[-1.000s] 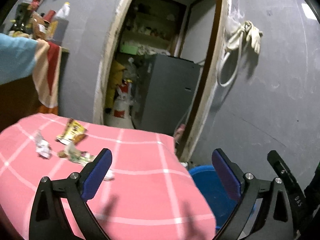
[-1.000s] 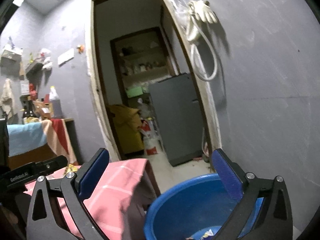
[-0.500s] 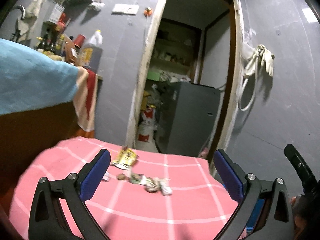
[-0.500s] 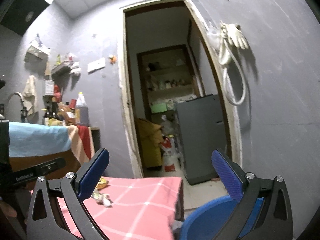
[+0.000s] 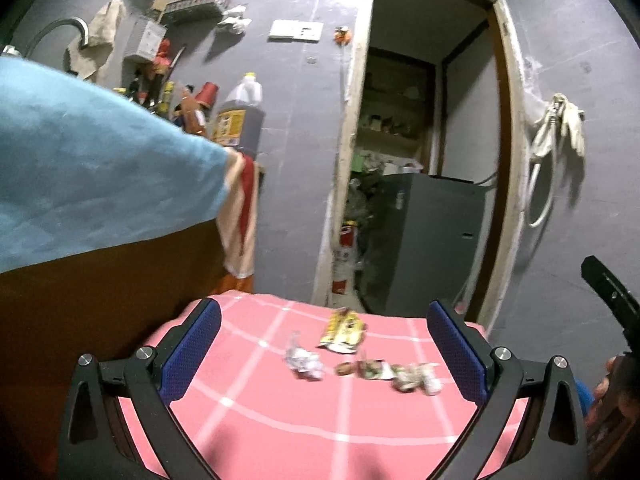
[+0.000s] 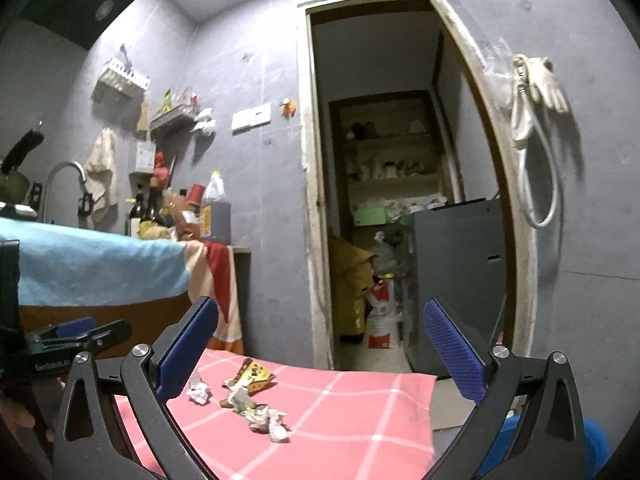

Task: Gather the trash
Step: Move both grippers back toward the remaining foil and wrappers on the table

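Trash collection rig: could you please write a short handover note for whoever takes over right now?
Left gripper: jaws open, empty, held over the pink checked table.
Right gripper: jaws open, empty.
Trash on the table: yellow wrapper, crumpled white paper, a row of small scraps.
Blue basin sits low to the right of the table.
Left: all of this trash is to be collected.

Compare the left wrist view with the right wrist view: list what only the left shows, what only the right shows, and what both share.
Only the left wrist view: nothing of note that the right lacks.

Only the right wrist view: the blue basin at its lower right edge, and the ceiling.

Both: the pink checked tablecloth, the yellow snack wrapper, crumpled paper, the white glove hung by the doorway, and each camera's own open gripper, left gripper and right gripper.
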Demonstrator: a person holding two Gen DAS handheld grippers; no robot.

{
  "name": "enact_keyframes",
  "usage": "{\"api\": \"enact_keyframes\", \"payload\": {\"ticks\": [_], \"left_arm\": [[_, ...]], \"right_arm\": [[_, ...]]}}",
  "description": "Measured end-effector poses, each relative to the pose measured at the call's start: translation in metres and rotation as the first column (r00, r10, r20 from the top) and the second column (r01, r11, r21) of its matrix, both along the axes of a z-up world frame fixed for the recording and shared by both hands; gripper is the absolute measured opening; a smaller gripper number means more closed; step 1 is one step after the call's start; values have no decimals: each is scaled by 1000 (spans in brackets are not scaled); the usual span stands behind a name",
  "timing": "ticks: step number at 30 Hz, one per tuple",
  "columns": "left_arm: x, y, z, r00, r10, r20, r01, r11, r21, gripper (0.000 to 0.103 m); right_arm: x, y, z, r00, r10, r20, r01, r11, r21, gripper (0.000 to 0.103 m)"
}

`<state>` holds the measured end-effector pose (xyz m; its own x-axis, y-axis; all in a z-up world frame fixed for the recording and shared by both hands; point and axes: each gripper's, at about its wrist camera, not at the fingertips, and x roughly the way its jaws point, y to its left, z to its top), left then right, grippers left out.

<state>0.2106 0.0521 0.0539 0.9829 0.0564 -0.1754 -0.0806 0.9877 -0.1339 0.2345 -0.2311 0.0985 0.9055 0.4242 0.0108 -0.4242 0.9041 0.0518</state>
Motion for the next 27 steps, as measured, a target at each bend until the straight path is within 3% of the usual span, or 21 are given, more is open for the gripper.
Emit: {"api": "enact_keyframes", "payload": {"ticks": [8, 13, 18, 21, 27], "left_arm": [[5, 23, -11, 997, 73, 8, -73, 997, 4, 101], [18, 29, -15, 997, 60, -44, -60, 998, 4, 101], [46, 32, -23, 981, 36, -192, -35, 999, 10, 101], [66, 34, -30, 954, 29, -298, -27, 1000, 11, 101], [90, 37, -42, 909, -20, -417, 12, 1000, -22, 100]], "right_arm": [[20, 29, -13, 998, 49, -40, -51, 997, -53, 103], [41, 40, -28, 988, 63, -142, -76, 993, -88, 103], [64, 43, -42, 963, 56, -265, -89, 990, -112, 103], [76, 43, -47, 940, 42, -339, -85, 990, -115, 103], [94, 44, -56, 890, 14, -455, -89, 985, -145, 103]]}}
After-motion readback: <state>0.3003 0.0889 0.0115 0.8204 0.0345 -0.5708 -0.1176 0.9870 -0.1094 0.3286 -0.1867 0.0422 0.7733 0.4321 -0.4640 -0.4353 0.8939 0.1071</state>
